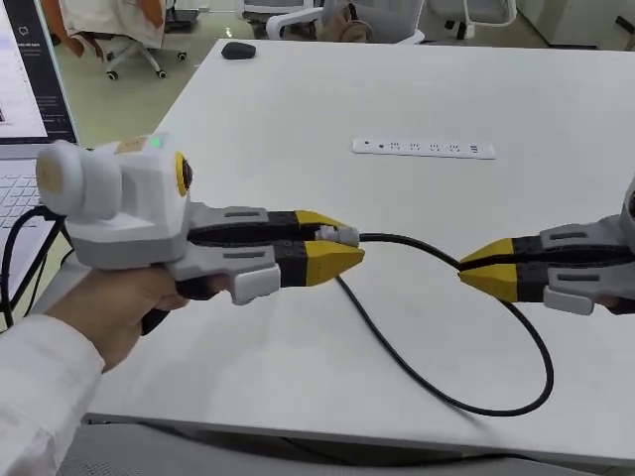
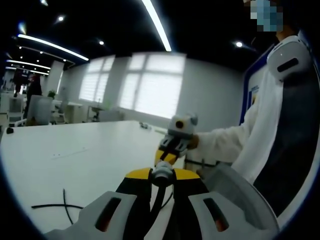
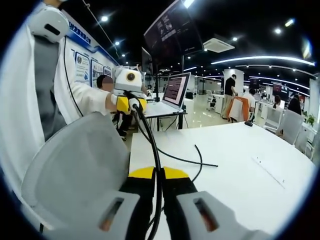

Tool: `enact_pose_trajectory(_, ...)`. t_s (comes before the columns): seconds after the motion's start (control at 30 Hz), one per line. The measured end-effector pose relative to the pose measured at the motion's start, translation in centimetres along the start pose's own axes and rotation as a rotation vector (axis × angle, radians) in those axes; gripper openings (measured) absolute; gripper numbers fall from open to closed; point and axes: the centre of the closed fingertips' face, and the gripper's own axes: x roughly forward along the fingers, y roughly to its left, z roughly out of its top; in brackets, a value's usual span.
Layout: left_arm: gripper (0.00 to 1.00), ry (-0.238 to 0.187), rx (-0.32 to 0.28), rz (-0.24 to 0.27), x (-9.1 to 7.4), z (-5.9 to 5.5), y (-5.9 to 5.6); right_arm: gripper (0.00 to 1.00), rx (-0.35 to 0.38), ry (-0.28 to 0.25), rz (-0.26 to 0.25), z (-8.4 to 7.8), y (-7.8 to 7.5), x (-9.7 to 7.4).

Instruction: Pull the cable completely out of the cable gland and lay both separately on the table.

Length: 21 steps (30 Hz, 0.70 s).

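Left gripper (image 1: pixel 349 244) clenched on cable gland (image 1: pixel 342 235); right gripper (image 1: pixel 464 270) clenched on cable (image 1: pixel 407 241). Risk: cable slips through the right jaws and never clears the gland.

Bare table (image 1: pixel 298 109) spreads across the upper middle. A power strip (image 1: pixel 424 149) lies right of centre, a mouse (image 1: pixel 238 51) at the top, a laptop (image 1: pixel 20 89) at the left edge. The cable (image 1: pixel 407 241) between left gripper (image 1: pixel 352 248) and right gripper (image 1: pixel 464 270) bars the middle and loops lower right.

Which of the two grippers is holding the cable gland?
The left gripper, at the left in the head view: the grey cable gland sits between its jaw tips. The right gripper pinches only the black cable.
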Motion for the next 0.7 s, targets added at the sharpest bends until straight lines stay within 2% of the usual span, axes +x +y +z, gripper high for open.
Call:
enact_pose_trajectory(0.2, 0.17, 0.004, -0.002, 0.006, 0.0, -0.1, 0.1, 0.03, 0.004, 0.012, -0.012, -0.3, -0.1, -0.1)
enact_pose_trajectory(0.3, 0.17, 0.039, 0.004, 0.036, 0.2, -0.8, 0.6, 0.03, -0.006, 0.031, -0.031, -0.7, -0.3, 0.0)
enact_pose_trajectory(0.43, 0.17, 0.053, 0.005, 0.044, 0.2, -1.1, 0.8, 0.03, -0.022, 0.053, -0.024, -0.9, -0.2, -0.2)
enact_pose_trajectory(0.5, 0.17, 0.072, 0.018, 0.06, 0.3, -1.5, 1.1, 0.04, -0.019, 0.101, -0.016, -1.3, -0.2, -0.3)
enact_pose_trajectory(0.53, 0.17, 0.081, 0.024, 0.073, 0.3, -1.6, 1.3, 0.05, -0.006, 0.149, -0.018, -1.7, -0.2, -0.4)
enact_pose_trajectory(0.6, 0.17, 0.081, 0.021, 0.074, 0.3, -1.7, 1.4, 0.1, -0.069, 0.119, -0.024, -0.3, -0.3, -0.2)
enact_pose_trajectory(0.7, 0.17, 0.075, 0.015, 0.078, 0.3, -1.6, 1.5, 0.13, -0.066, 0.051, -0.003, 2.1, 0.1, 0.1)
